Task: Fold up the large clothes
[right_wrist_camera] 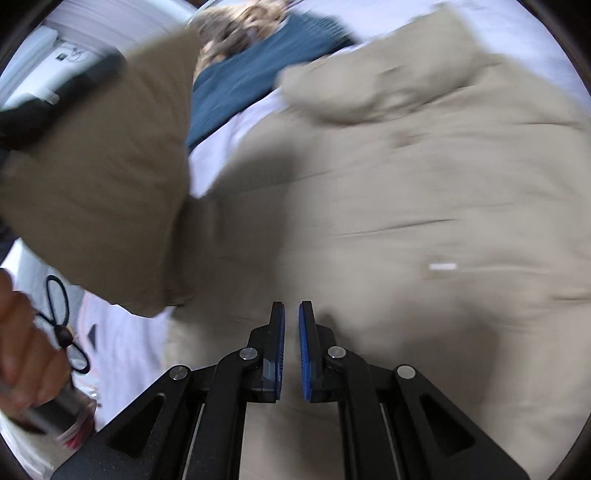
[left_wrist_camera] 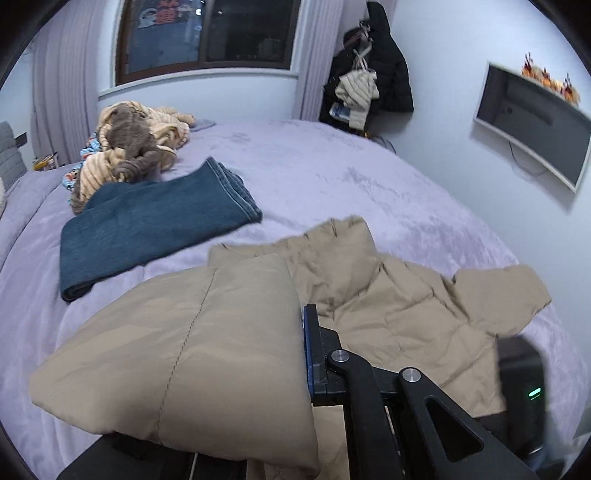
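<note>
Beige padded jacket (left_wrist_camera: 406, 295) spread across a lilac bed (left_wrist_camera: 314, 166), quilted stitching visible, collar end toward the far side of the bed. One part of the jacket, a sleeve or side panel (left_wrist_camera: 184, 350), lifted and pinched in the left gripper (left_wrist_camera: 303, 354), jaws pressed together on the fabric, which drapes over and hides one of them; only the blue-padded one showing. In the right wrist view, the same lifted fold (right_wrist_camera: 92, 184) hanging at the left, above the rest of the jacket. Right gripper (right_wrist_camera: 291, 350) above the jacket's lower body, pointing steeply down, jaws nearly together with a thin gap, nothing between them. A person's hand (right_wrist_camera: 26, 343) at the left edge of that view, around a handle, beside a black elastic cord (right_wrist_camera: 62, 325). Beyond the jacket, folded blue jeans (left_wrist_camera: 155, 225), near but apart. Farther back, a heap of striped cream and brown clothes (left_wrist_camera: 133, 147). Dark window (left_wrist_camera: 210, 33), wall screen (left_wrist_camera: 535, 122), dark coat (left_wrist_camera: 384, 74) hanging in the corner.
</note>
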`<state>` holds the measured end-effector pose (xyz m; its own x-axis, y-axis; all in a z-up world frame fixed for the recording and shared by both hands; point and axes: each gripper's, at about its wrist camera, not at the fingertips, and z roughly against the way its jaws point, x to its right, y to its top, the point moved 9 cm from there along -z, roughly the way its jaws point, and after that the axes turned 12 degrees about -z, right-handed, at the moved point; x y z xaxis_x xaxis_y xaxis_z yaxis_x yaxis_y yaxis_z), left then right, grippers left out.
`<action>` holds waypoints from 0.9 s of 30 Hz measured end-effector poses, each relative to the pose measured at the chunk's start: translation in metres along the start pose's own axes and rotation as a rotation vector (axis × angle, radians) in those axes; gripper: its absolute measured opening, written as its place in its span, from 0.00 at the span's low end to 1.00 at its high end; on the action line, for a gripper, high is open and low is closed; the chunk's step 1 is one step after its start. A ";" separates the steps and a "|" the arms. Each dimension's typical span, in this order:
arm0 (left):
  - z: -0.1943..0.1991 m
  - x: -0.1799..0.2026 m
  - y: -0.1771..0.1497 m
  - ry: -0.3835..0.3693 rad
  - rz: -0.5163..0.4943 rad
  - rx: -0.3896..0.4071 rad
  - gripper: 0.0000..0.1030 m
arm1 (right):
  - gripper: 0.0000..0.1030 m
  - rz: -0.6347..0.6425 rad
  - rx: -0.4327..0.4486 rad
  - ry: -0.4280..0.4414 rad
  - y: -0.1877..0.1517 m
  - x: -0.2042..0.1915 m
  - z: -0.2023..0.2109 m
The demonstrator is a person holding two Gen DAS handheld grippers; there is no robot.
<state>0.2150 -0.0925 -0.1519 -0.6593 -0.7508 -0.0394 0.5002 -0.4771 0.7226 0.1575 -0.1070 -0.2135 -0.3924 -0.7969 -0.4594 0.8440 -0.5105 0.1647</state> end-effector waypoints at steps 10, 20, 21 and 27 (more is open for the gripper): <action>-0.098 0.078 -0.081 0.184 -0.264 -0.276 0.29 | 0.08 -0.124 0.026 -0.074 0.016 0.109 0.039; -0.032 0.084 -0.065 0.091 -0.238 -0.160 1.00 | 0.09 -0.104 0.032 -0.069 0.034 0.107 0.045; -0.017 0.076 -0.066 0.079 -0.209 -0.144 1.00 | 0.15 -0.077 0.036 -0.073 0.035 0.103 0.049; 0.039 -0.055 -0.097 0.204 0.114 -0.150 1.00 | 0.77 0.227 0.114 -0.083 0.026 0.038 0.065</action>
<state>0.1810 0.0131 -0.1927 -0.4748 -0.8728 -0.1134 0.6522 -0.4354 0.6205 0.1409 -0.1711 -0.1701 -0.2305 -0.9163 -0.3274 0.8690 -0.3452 0.3545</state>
